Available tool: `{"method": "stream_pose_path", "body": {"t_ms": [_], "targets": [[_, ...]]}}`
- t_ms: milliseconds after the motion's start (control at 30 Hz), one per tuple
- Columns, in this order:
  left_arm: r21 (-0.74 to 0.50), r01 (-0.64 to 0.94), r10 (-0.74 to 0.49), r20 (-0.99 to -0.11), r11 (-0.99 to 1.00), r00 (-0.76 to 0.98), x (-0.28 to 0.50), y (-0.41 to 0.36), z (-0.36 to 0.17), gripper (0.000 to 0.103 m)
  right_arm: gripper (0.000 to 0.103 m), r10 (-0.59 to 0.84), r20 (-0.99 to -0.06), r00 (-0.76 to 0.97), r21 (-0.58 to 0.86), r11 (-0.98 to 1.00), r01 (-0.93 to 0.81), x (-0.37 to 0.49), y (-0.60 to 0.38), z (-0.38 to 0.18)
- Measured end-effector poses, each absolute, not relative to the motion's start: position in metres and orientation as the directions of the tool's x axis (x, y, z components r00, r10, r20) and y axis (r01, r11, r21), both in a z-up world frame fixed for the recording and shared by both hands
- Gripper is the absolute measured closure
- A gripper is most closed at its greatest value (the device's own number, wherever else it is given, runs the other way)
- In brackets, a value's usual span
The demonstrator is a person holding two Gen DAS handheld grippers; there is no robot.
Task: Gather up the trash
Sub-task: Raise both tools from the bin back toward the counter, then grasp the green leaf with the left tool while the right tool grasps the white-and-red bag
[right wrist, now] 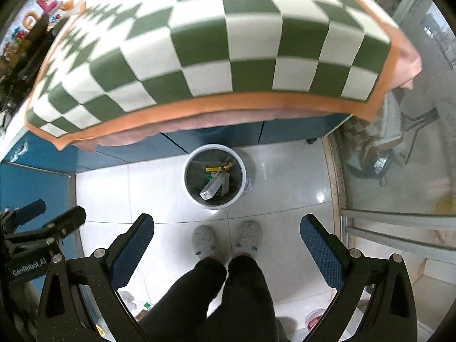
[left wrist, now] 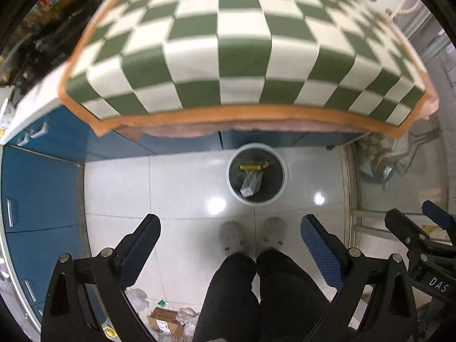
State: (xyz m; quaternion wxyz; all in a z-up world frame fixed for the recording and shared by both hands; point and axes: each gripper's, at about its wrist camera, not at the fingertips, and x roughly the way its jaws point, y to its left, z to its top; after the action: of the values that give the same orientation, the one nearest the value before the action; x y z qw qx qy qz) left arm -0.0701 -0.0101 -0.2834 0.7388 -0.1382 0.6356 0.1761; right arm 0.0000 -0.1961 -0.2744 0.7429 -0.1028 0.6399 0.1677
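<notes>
White bin [left wrist: 255, 174] ahead of your left hand-held gripper [left wrist: 228, 236] | holds trash | both hand-held grippers wide open, empty | right hand-held gripper [right wrist: 226, 235] ready to collect.

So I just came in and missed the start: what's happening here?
A person in grey slippers stands over a white bin on the floor, by the checkered tablecloth. The left claw and right claw are both open and empty. The bin already holds a few boxes and wrappers.
</notes>
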Motion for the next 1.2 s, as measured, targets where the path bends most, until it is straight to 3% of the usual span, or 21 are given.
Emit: {"method": "stream_pose_path", "body": {"t_ms": [300,633,933,1200], "targets": [[0.052,-0.443,0.193,-0.941,0.895,0.279,-0.055,0.015,-0.206,0.002,0.0,0.248,-0.951,0.184,0.173,0.922,-0.347,0.0,-0.189,-0.194],[0.157,-0.572,0.408,-0.846,0.805,0.342,0.043,0.078,-0.166,0.002,0.0,0.316,-0.916,0.249,0.248,0.931,-0.268,0.113,-0.165,-0.166],[0.294,-0.708,0.521,-0.845,0.642,0.121,0.179,0.128,-0.21,0.002,0.0,0.298,-0.925,0.234,0.251,0.945,-0.21,0.353,-0.121,-0.224],[0.349,-0.723,0.491,-0.871,0.596,-0.016,0.305,0.162,-0.271,0.002,0.0,0.28,-0.943,0.18,0.256,0.955,-0.147,0.553,-0.068,-0.324]]}}
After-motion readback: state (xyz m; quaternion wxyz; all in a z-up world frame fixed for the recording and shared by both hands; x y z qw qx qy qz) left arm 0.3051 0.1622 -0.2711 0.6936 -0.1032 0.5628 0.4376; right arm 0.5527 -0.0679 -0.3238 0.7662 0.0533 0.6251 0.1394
